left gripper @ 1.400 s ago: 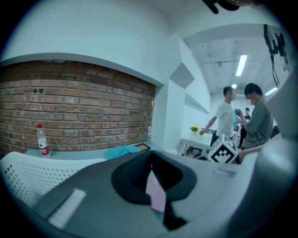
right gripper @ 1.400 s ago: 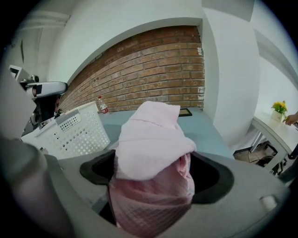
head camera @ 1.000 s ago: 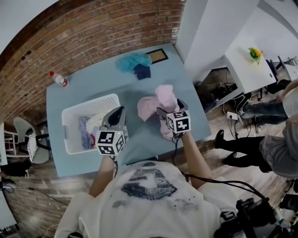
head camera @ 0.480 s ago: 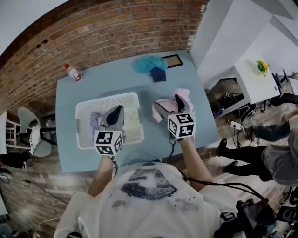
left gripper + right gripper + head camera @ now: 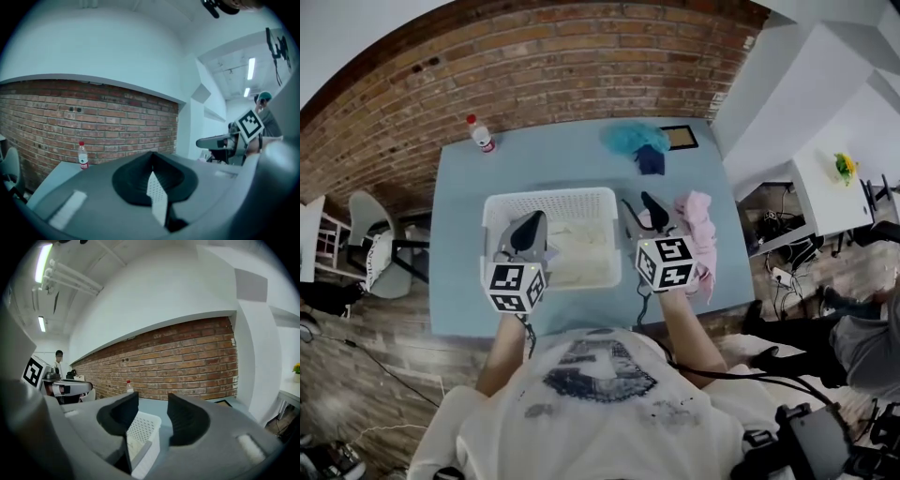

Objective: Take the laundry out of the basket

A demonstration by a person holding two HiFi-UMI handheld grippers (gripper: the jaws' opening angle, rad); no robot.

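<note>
Pink garment [image 5: 697,225] was left on table [image 5: 459,244]; right gripper [image 5: 649,212] jaws were just narrowed, gapped, empty. Left gripper [image 5: 528,231] is closed, empty. Laundry [image 5: 581,255] is left in basket [image 5: 548,195].

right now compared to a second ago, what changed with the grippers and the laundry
The right gripper has come away from the pink garment, which was at its jaws before and now lies alone on the table, right of the basket. Its jaws have just been closing, with nothing between them. The left gripper stayed over the basket. The teal cloth and bottle kept their places.
</note>
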